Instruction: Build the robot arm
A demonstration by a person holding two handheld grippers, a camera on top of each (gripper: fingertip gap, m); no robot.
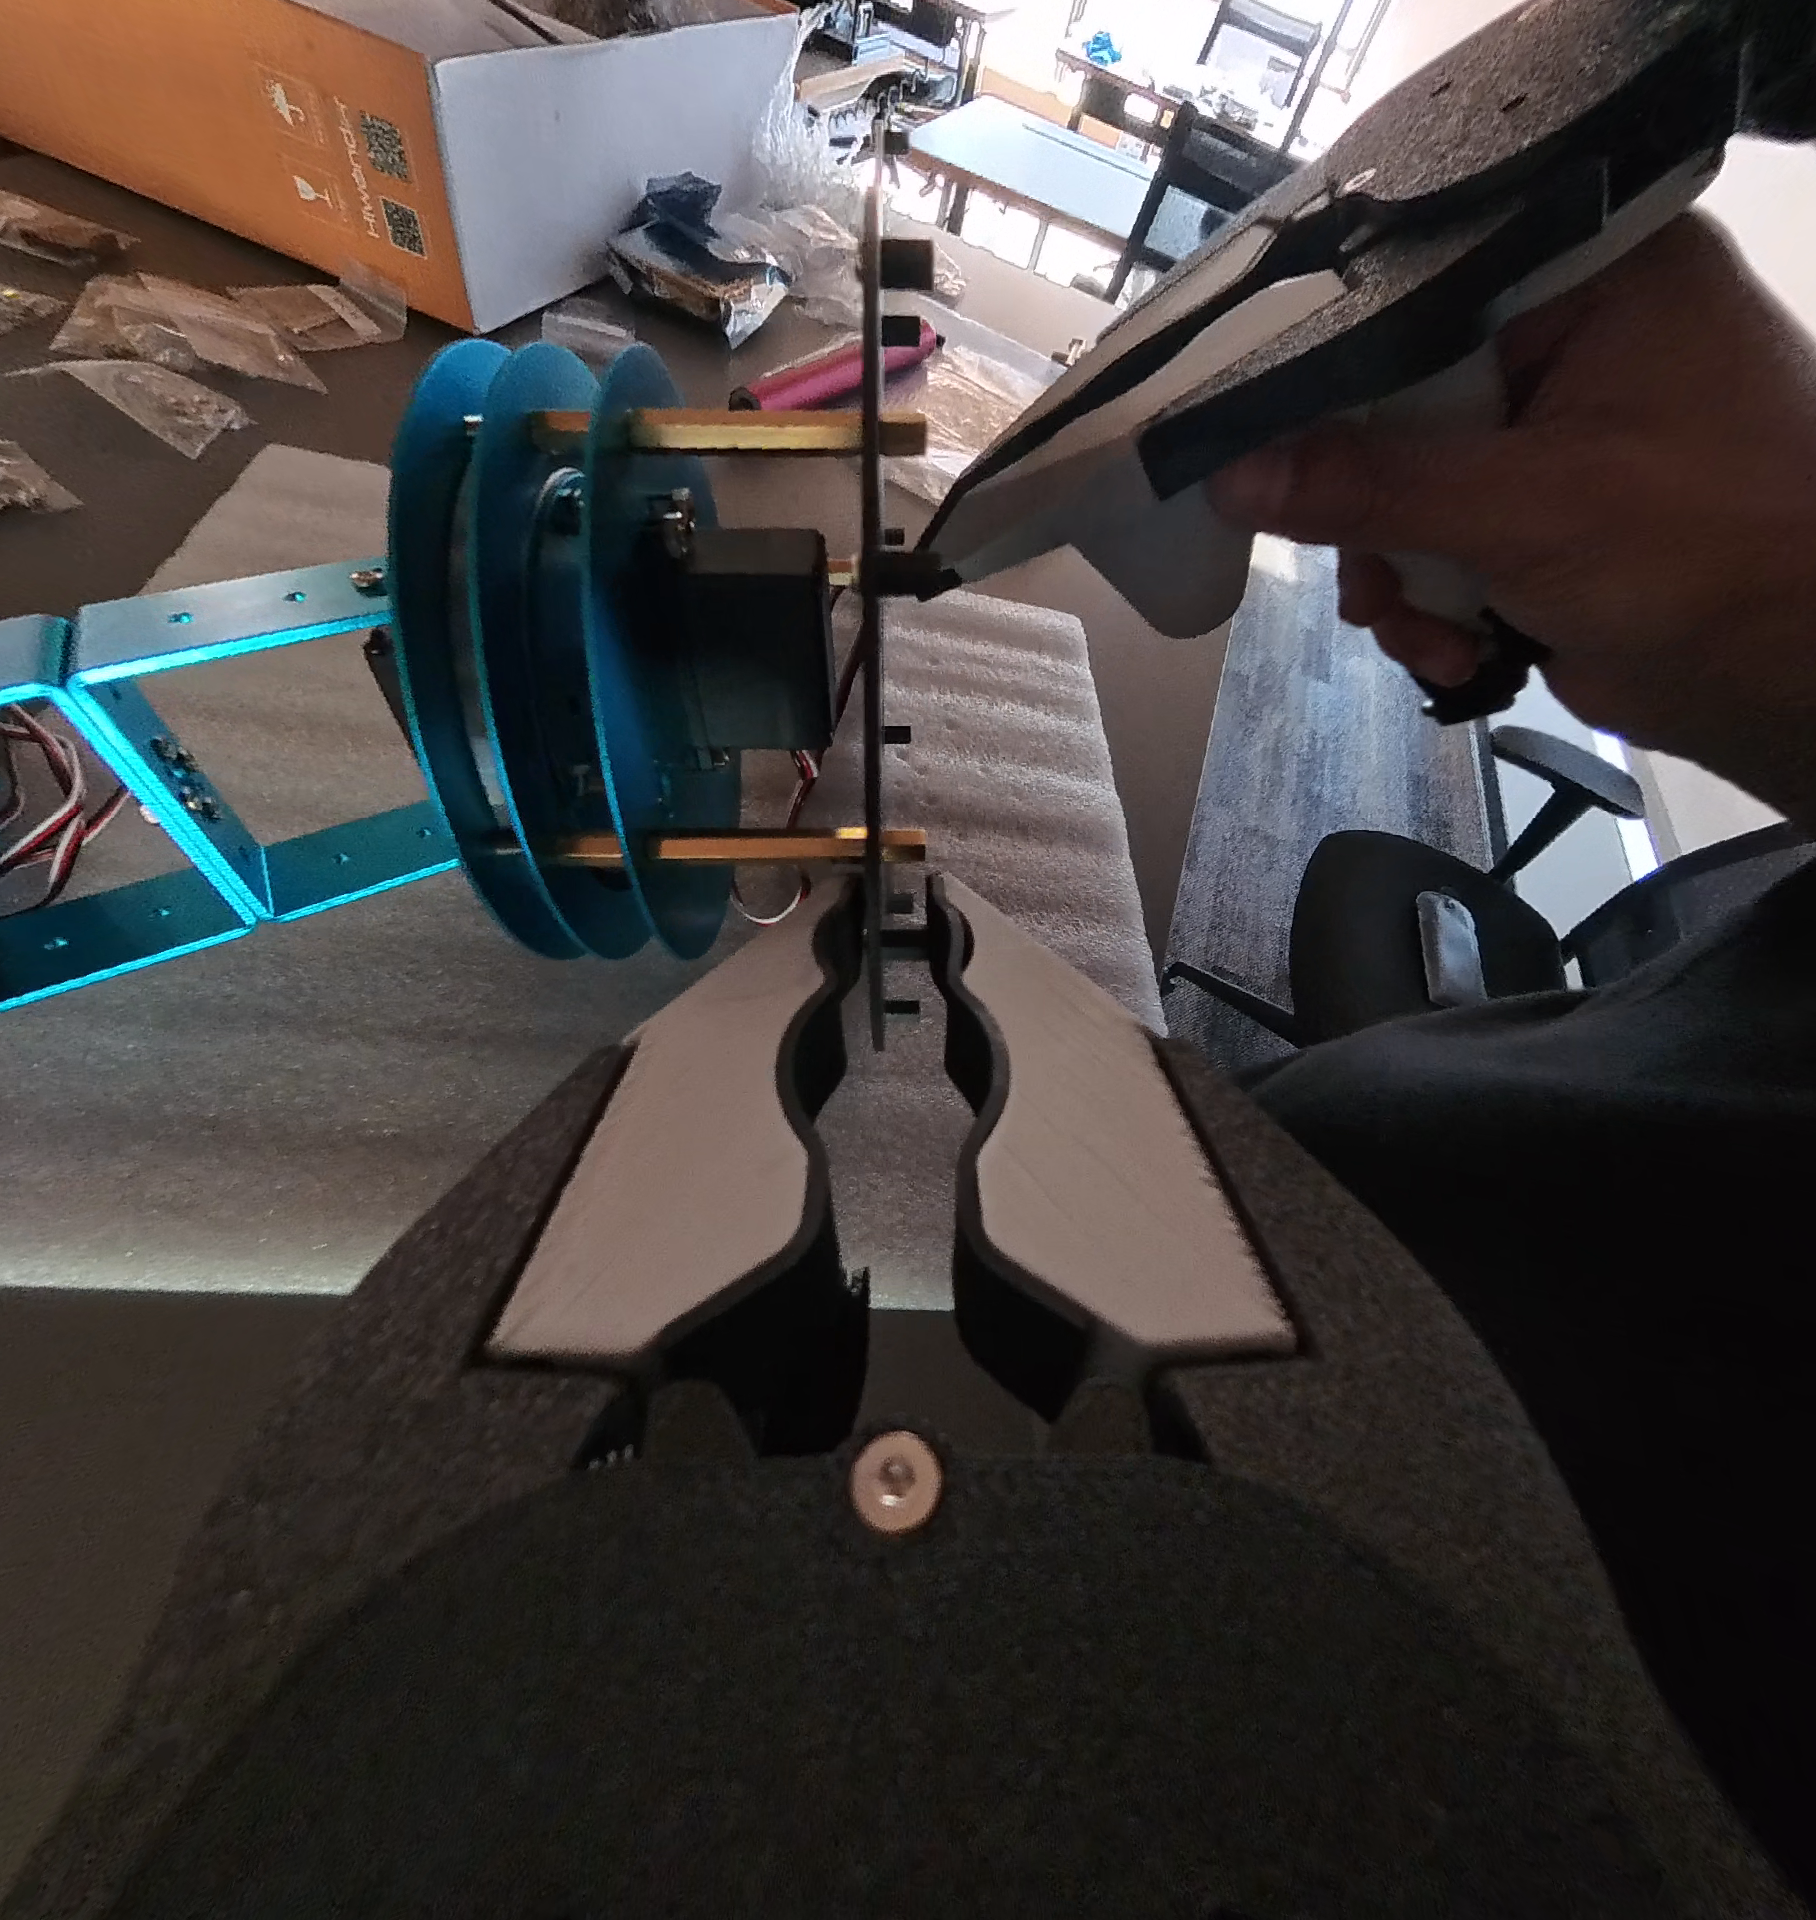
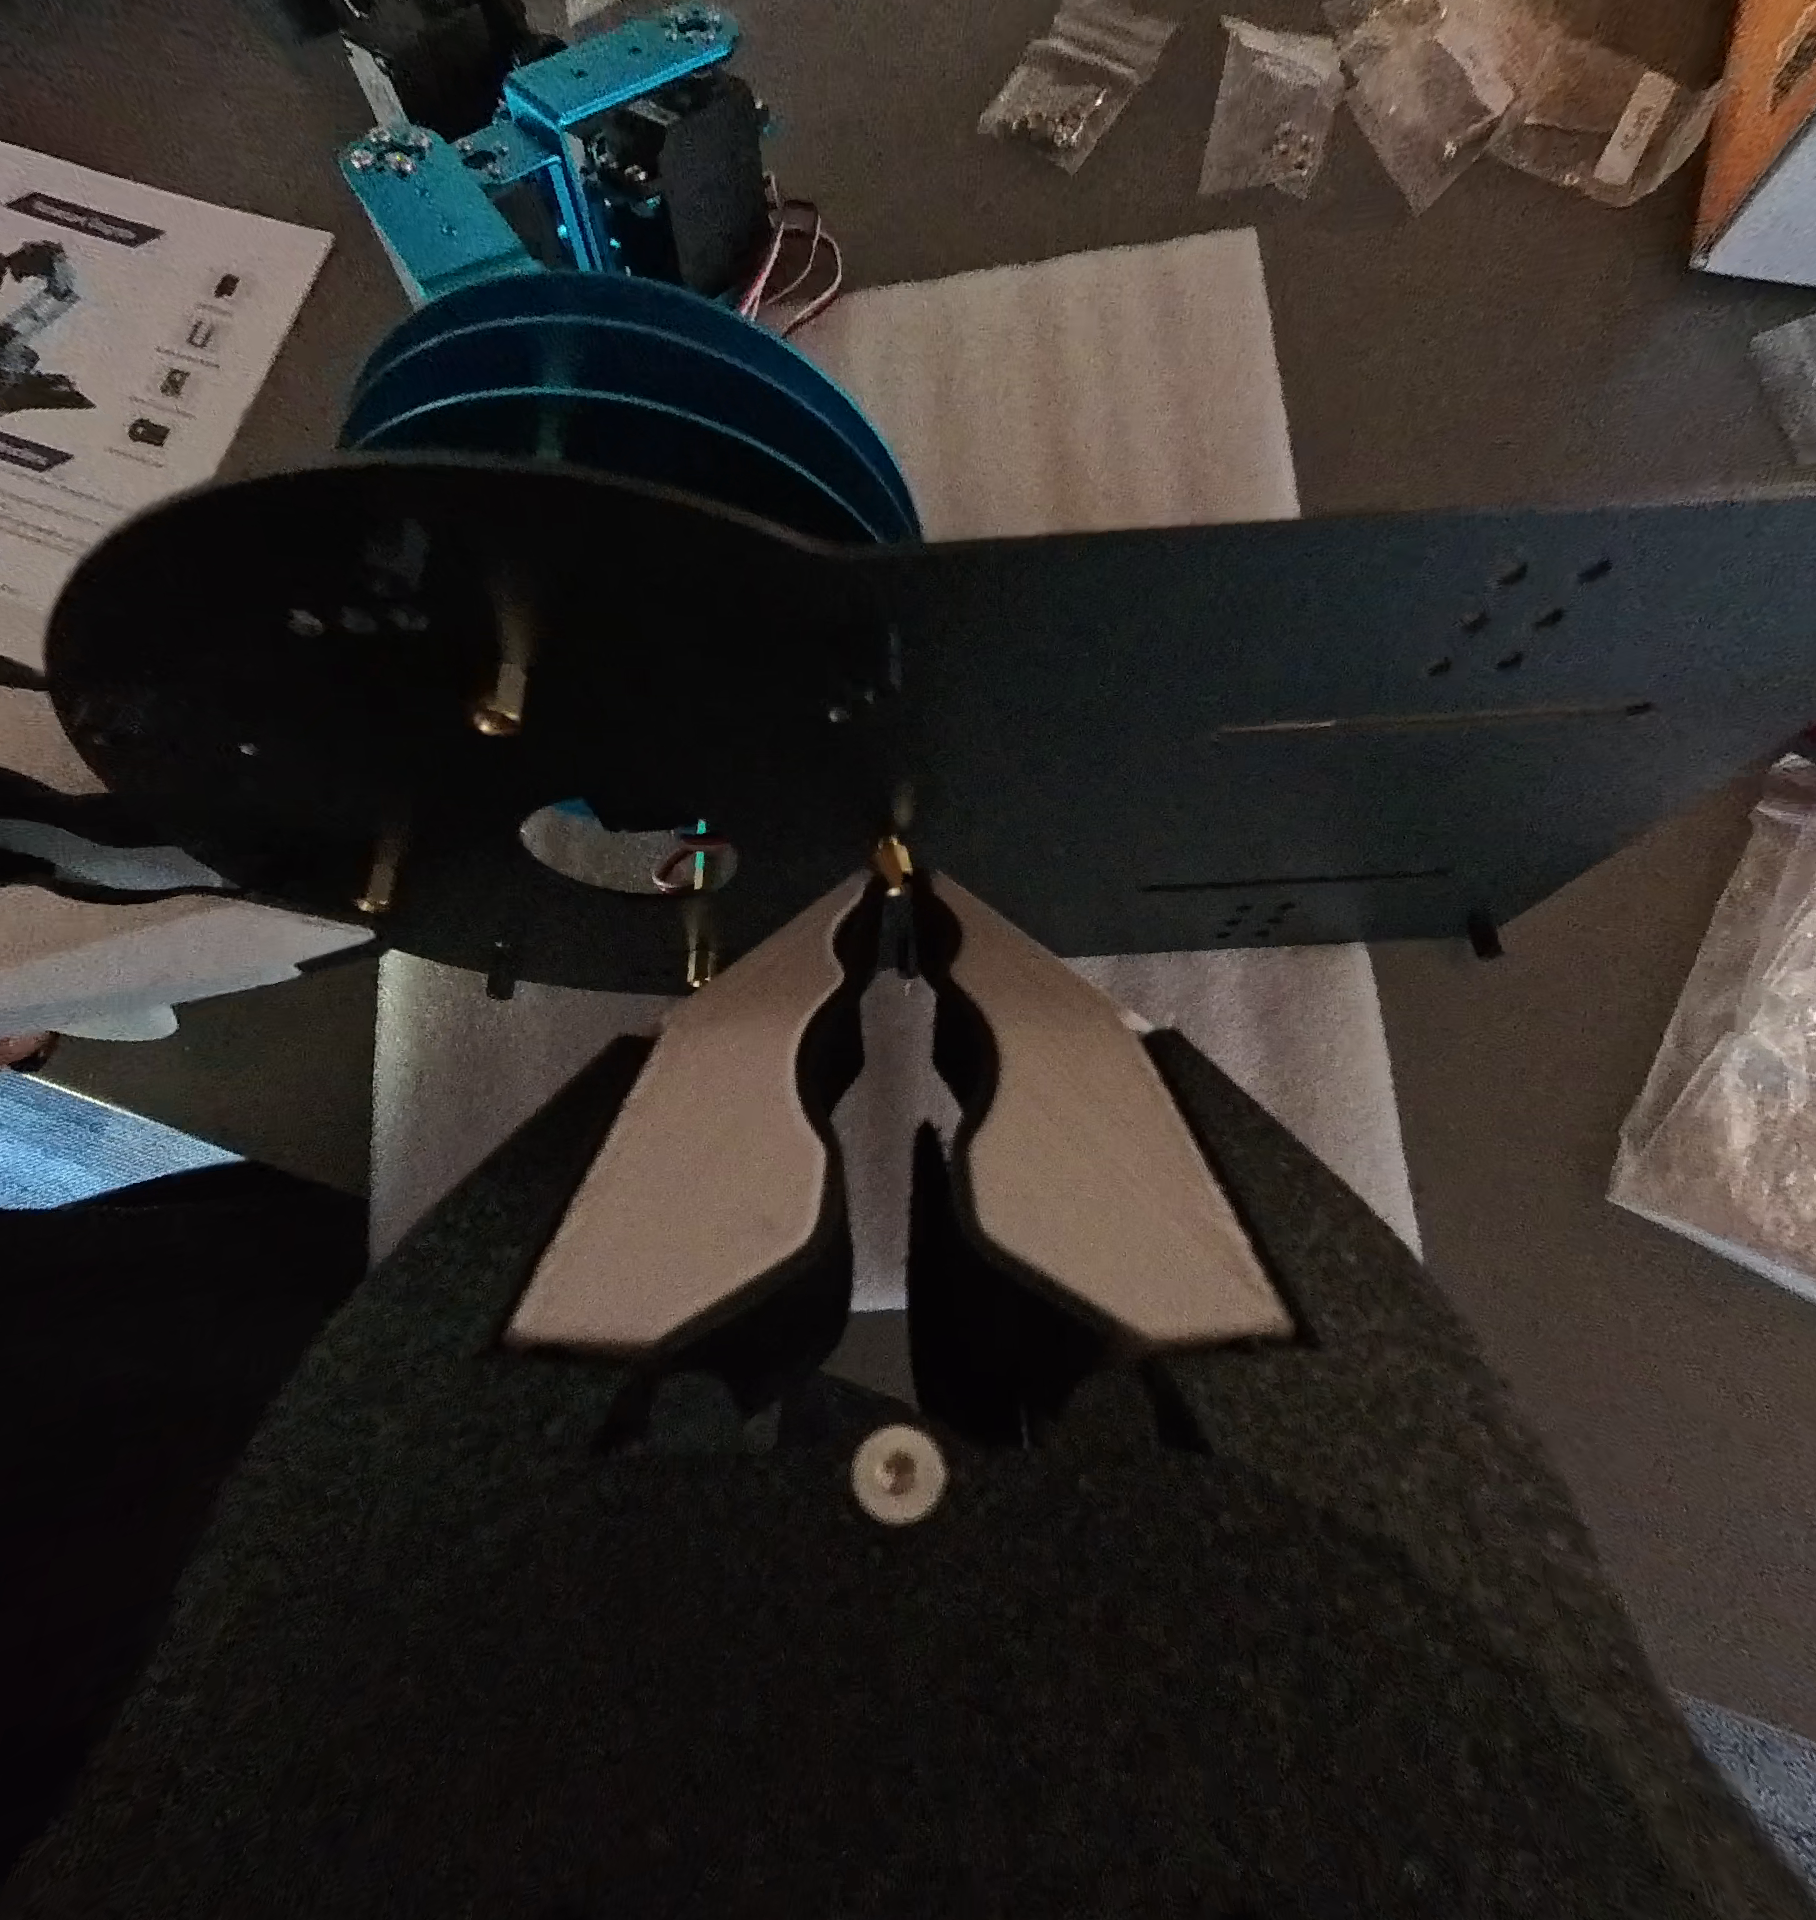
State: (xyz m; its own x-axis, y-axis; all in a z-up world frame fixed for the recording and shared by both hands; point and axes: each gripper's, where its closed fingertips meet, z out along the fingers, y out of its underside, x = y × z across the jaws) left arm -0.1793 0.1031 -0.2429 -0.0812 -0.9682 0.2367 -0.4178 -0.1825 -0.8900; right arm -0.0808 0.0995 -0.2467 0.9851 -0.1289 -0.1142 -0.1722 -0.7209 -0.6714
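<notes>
Black base plate [image 1: 876, 623] stands on edge over the foam sheet [image 1: 1008, 727], bolted by brass standoffs to the blue disc stack [image 1: 540, 665]; left gripper [image 1: 888, 904] pinches its lower edge while right gripper [image 2: 899, 883] nips a small brass standoff [image 2: 891, 864] at the plate's face. I'd keep that left pinch steady so the standoff goes in square. Only the right wrist view shows the plate's broad face and the instruction sheet [image 2: 104, 343]; left view shows it edge-on.

Discs [image 1: 571, 665] behind plate [image 1: 876, 644], seemingly on foam [image 1: 1008, 790]

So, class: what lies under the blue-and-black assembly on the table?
A white foam sheet lies under the assembly's black plate and blue discs. The plate covers the sheet's middle, so anything there cannot be seen.
</notes>
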